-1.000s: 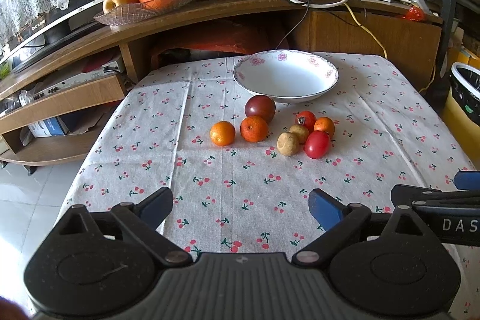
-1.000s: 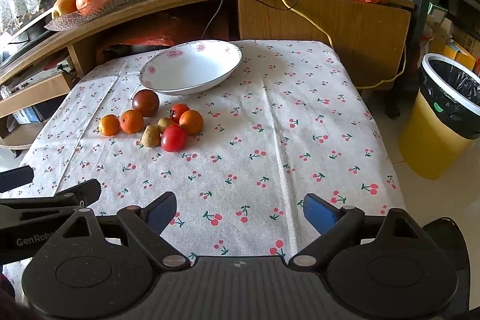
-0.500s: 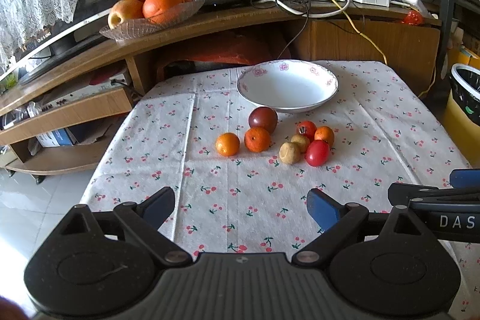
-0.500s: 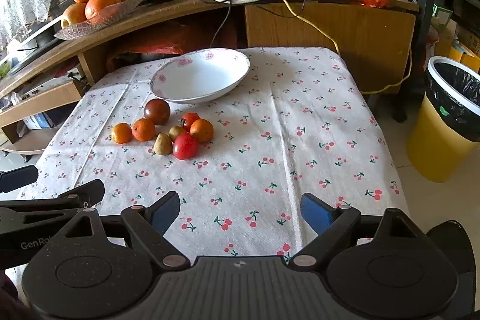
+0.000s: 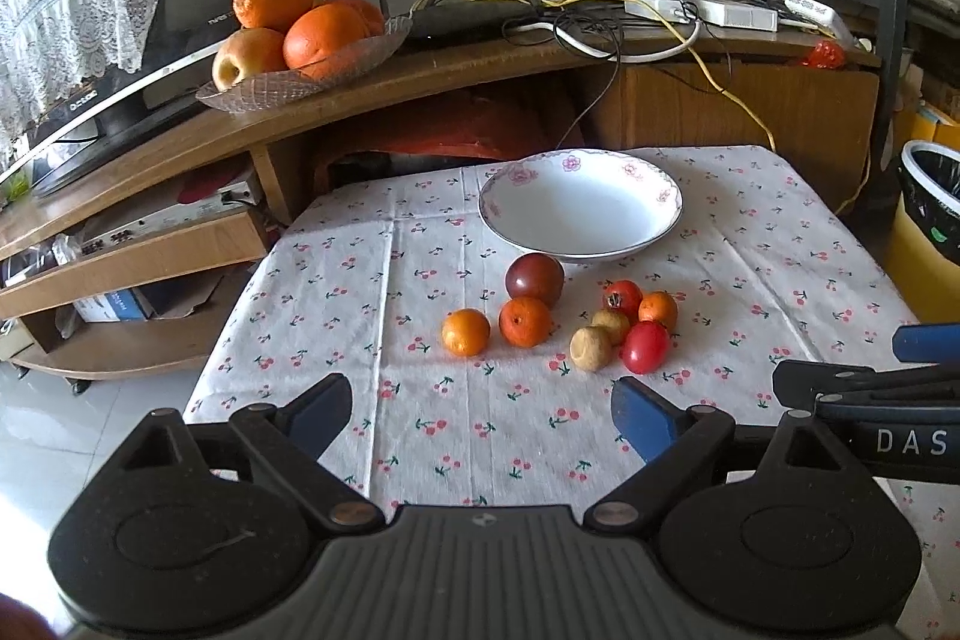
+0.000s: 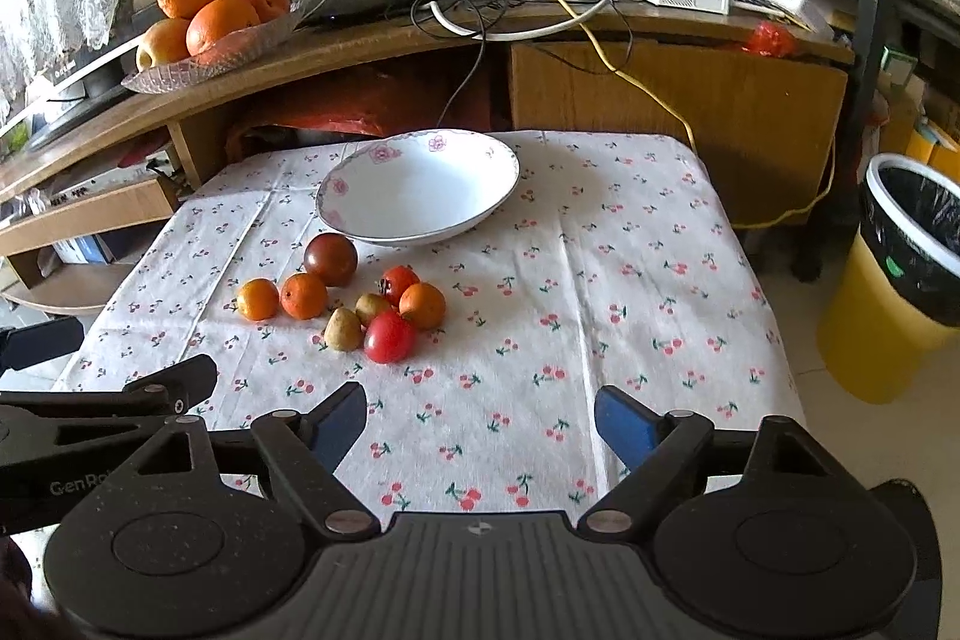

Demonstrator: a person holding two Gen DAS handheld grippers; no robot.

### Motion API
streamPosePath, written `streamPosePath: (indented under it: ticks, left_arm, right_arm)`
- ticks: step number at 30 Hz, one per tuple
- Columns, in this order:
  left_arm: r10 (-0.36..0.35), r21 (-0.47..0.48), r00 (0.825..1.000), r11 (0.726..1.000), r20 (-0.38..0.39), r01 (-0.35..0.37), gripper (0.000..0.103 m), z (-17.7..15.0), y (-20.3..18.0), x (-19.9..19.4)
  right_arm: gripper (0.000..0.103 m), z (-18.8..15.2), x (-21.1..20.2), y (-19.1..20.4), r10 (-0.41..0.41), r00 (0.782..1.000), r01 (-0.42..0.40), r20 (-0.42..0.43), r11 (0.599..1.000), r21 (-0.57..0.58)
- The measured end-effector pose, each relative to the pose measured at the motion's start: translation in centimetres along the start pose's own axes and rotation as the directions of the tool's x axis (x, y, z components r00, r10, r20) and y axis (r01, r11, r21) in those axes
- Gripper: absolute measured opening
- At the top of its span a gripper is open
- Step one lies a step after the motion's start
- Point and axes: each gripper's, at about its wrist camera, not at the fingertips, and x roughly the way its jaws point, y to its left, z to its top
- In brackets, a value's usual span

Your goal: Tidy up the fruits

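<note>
Both the left tongs [image 5: 481,417] and the right tongs [image 6: 480,421] stand wide apart, holding nothing, over the near edge of the cherry-print surface [image 6: 630,292]. Ahead of them lies the fruit cluster: a red tomato [image 6: 389,336] nearest, a small pear [image 6: 343,330] just left of it with its narrow end pointing away, and two tangerines [image 6: 258,299] further left. Beyond the cluster sits the white bowl [image 6: 420,187], upright, with nothing in it.

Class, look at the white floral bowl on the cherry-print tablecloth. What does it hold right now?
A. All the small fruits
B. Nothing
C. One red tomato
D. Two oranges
B: the white floral bowl shows only bare white inside, while the small fruits lie on the tablecloth in front of it.
</note>
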Motion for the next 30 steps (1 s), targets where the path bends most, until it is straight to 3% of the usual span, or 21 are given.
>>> streamPosePath:
  ticks: [10, 15, 23, 30]
  left_arm:
    - [-0.006, 0.051, 1.0, 0.999, -0.012, 0.007, 0.098, 1.2, 0.5, 2.2]
    - [-0.056, 0.06, 0.998, 0.997, -0.023, 0.058, 0.095, 1.6, 1.5, 3.8]
    - [-0.098, 0.165, 0.993, 0.981, -0.061, 0.107, 0.095, 1.1, 1.7, 6.2]
    - [-0.165, 0.186, 0.982, 0.966, -0.091, 0.18, 0.095, 0.7, 1.9, 7.6]
  right_arm:
    - [0.078, 1.4, 1.9, 0.8, -0.013, 1.0, 0.013, -0.014, 0.999, -0.049]
    - [0.078, 2.2, 3.5, 1.1, 0.019, 0.999, -0.022, -0.036, 0.997, -0.077]
    - [0.067, 3.4, 6.4, 1.7, 0.115, 0.991, -0.125, -0.073, 0.979, -0.158]
    - [0.048, 3.5, 9.3, 1.4, 0.199, 0.963, -0.226, -0.179, 0.963, -0.145]
